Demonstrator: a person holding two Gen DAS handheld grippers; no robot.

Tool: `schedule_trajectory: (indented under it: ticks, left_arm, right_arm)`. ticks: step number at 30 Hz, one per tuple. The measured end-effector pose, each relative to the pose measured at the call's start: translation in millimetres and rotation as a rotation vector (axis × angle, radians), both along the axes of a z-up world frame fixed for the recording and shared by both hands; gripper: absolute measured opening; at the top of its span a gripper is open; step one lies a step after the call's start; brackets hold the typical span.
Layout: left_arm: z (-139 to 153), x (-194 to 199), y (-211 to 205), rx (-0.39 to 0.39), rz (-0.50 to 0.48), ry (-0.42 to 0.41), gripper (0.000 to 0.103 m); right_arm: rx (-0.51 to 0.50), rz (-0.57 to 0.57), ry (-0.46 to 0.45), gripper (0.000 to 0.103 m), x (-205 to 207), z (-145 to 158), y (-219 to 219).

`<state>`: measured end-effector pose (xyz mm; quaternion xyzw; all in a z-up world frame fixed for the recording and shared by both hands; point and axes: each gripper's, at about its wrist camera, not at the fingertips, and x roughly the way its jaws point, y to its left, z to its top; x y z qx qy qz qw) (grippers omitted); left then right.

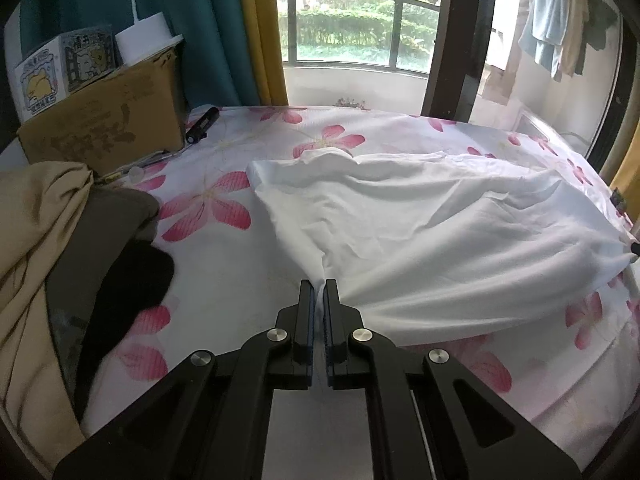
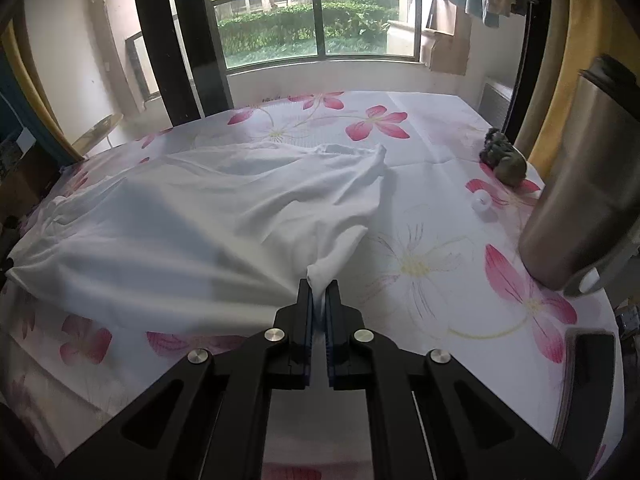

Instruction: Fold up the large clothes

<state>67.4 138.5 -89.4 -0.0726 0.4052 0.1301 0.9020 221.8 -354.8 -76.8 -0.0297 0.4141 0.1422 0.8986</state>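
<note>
Your left gripper (image 1: 319,286) is clamped on one near corner of the white garment (image 1: 420,224), which lies across the flowered bedsheet (image 1: 224,280); your right gripper (image 2: 319,286) pinches the opposite near corner, likely so the hem lifts evenly for folding.

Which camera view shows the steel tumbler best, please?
The right wrist view: the steel tumbler stands large at the right edge on the floral sheet. The left wrist view does not show it at all.
</note>
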Motion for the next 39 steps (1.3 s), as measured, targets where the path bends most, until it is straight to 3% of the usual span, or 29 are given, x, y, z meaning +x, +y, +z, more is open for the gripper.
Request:
schedule_trajectory:
  ticks: [23, 26, 28, 29, 32, 35, 37, 39]
  left_arm:
    - [-32, -48, -15, -0.075, -0.025, 0.106, 0.005]
    - [-30, -46, -11, -0.081, -0.008, 0.112, 0.017]
    - [-29, -45, -5, -0.087, 0.019, 0.104, 0.037]
    - [-28, -44, -3, -0.093, 0.029, 0.098, 0.039]
    - [-25, -38, 2, -0.096, 0.038, 0.084, 0.04]
    - [-21, -28, 4, -0.074, 0.032, 0.079, 0.04]
    - [-18, -21, 5, -0.058, 0.03, 0.078, 0.041]
    - [-14, -12, 9, -0.04, 0.035, 0.076, 0.041]
  right_arm:
    - [-0.006, -0.045, 0.053, 0.005, -63, -25, -27]
    - [-0.008, -0.055, 0.055, 0.007, -60, -25, -27]
    - [-0.02, -0.063, 0.061, 0.011, -57, -24, -27]
    - [-0.025, -0.065, 0.062, 0.012, -56, -24, -26]
    - [-0.046, -0.069, 0.068, 0.016, -53, -22, -24]
    - [-0.071, -0.081, 0.067, 0.032, -48, -18, -23]
    - [-0.088, -0.096, 0.064, 0.05, -44, -16, -24]
    - [-0.095, -0.101, 0.05, 0.053, -41, -11, -24]
